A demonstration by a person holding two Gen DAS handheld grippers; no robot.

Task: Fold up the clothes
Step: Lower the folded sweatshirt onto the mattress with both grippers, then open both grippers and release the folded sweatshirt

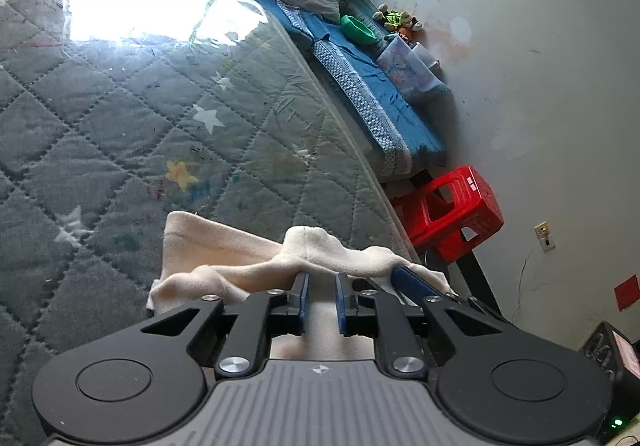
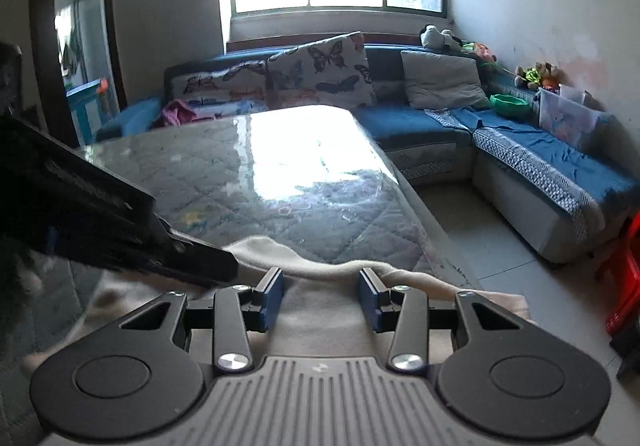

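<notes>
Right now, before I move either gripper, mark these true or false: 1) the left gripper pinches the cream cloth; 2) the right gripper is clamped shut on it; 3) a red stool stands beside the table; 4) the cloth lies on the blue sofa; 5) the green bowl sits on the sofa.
1) True: the left gripper has a raised ridge of the cream cloth between its narrowly spaced pads.
2) False: the right gripper is open above the cloth.
3) True: the red stool stands by the table.
4) False: it lies on the quilted table.
5) True: the green bowl sits on the sofa.
</notes>
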